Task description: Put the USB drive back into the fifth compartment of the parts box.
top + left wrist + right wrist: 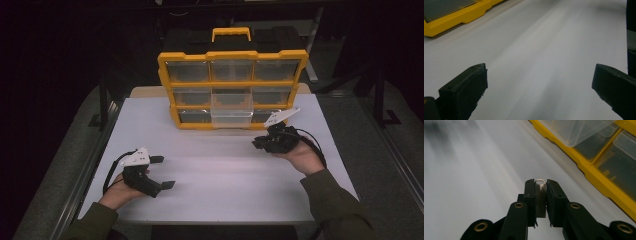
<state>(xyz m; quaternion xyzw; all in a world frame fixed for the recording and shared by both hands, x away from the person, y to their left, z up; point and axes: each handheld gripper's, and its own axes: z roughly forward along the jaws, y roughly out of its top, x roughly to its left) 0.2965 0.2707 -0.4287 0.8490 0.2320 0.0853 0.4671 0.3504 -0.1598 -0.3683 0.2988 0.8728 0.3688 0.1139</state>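
The yellow organizer (232, 90) stands upright at the back of the white counter (220, 170), one clear drawer (231, 116) pulled partway out, just beside the right gripper (260, 143). That gripper's fingers (531, 195) are pinched nearly together on a small pale clip-like piece (540, 195); it looks light, thin, stiff and likely slippery, best held flat across its faces. The left gripper (165, 172) rests well apart with fingers (464, 87) spread wide, holding nothing.

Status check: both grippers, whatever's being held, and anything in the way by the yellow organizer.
Left gripper open, low over the table. Right gripper shut on a small pale piece, kind unclear. Yellow organizer upright, middle clear drawer pulled out. Nothing between.
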